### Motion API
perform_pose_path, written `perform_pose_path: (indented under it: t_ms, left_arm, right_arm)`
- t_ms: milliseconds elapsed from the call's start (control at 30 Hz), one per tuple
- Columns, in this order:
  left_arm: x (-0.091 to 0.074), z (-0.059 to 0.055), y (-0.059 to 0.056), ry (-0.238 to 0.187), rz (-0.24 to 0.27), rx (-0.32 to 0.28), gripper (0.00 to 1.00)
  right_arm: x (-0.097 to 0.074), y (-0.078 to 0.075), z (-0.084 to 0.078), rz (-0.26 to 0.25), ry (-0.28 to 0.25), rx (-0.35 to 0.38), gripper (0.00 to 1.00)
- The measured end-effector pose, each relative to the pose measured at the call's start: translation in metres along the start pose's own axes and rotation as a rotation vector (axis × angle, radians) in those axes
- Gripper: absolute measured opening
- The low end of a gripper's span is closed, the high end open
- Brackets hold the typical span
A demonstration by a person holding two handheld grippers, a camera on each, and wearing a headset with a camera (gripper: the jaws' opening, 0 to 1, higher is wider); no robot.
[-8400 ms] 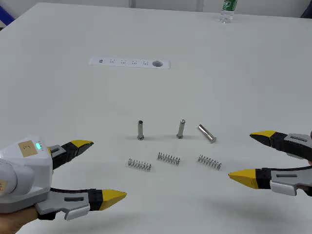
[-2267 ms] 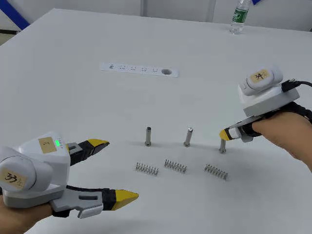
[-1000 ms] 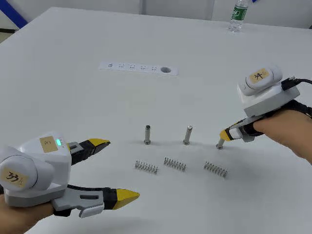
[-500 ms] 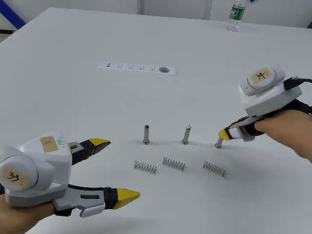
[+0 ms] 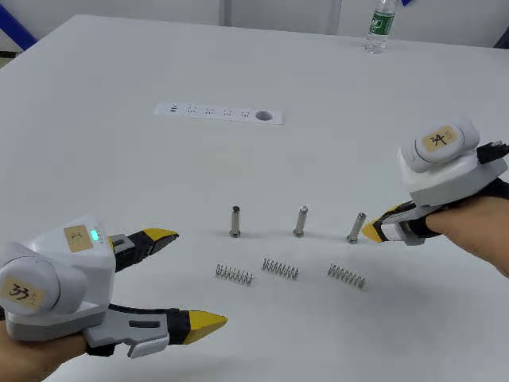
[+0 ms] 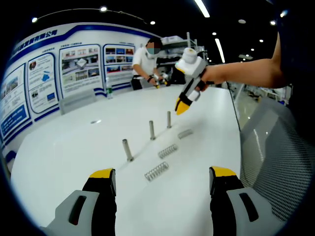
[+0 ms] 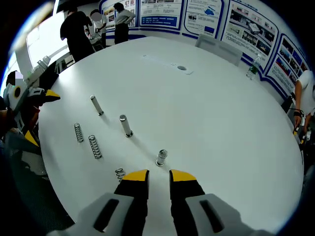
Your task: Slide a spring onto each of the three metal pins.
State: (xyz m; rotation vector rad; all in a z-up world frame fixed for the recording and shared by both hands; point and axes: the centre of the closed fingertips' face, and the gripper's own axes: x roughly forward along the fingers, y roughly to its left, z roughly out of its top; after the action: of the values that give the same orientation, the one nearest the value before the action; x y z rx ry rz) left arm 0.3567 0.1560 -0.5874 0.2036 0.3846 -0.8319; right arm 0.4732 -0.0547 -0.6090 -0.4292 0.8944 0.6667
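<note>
Head view, white surface (image 5: 119,175): left tongs (image 5: 197,277), sticker reading "33", gape wide at the near left, well apart from the parts. Right tongs (image 5: 372,232) barely parted, gripping nothing, tips just beside the rightmost pin (image 5: 356,227). Three springs (image 5: 280,268) lie loose in front of the pins (image 5: 301,220).

Handwritten "33" on side sticker (image 5: 20,292) of left gripper (image 5: 195,278), apparently "34" on top sticker (image 5: 438,139) of right gripper (image 5: 372,232), wall posters (image 6: 74,61) lettering illegible
</note>
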Motion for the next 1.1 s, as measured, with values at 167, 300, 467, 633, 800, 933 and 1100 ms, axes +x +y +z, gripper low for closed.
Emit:
perform_pose_path:
  t_ms: [167, 300, 467, 633, 800, 933, 1100]
  left_arm:
    - [0.001, 0.001, -0.001, -0.001, -0.005, 0.002, 0.79]
    - [0.001, 0.001, -0.002, -0.002, -0.007, 0.003, 0.79]
    - [0.001, 0.001, -0.002, -0.003, -0.006, 0.002, 0.79]
    - [0.0, 0.0, -0.002, 0.001, -0.004, 0.002, 0.79]
    - [0.0, 0.001, -0.002, 0.0, -0.003, 0.0, 0.79]
    - [0.002, 0.001, -0.003, 0.002, -0.006, 0.002, 0.79]
    - [0.002, 0.0, -0.004, 0.003, -0.009, 0.003, 0.79]
  right_arm:
    - [-0.002, 0.006, -0.006, 0.012, 0.005, -0.005, 0.18]
    - [0.0, 0.014, -0.01, 0.031, 0.013, -0.019, 0.18]
    - [0.002, 0.025, -0.013, 0.063, 0.021, -0.046, 0.18]
    - [0.006, 0.041, -0.023, 0.124, 0.046, -0.091, 0.18]
    - [0.009, 0.048, -0.033, 0.165, 0.068, -0.139, 0.19]
    - [0.012, 0.051, -0.038, 0.187, 0.088, -0.184, 0.2]
    - [0.016, 0.053, -0.042, 0.205, 0.122, -0.255, 0.2]
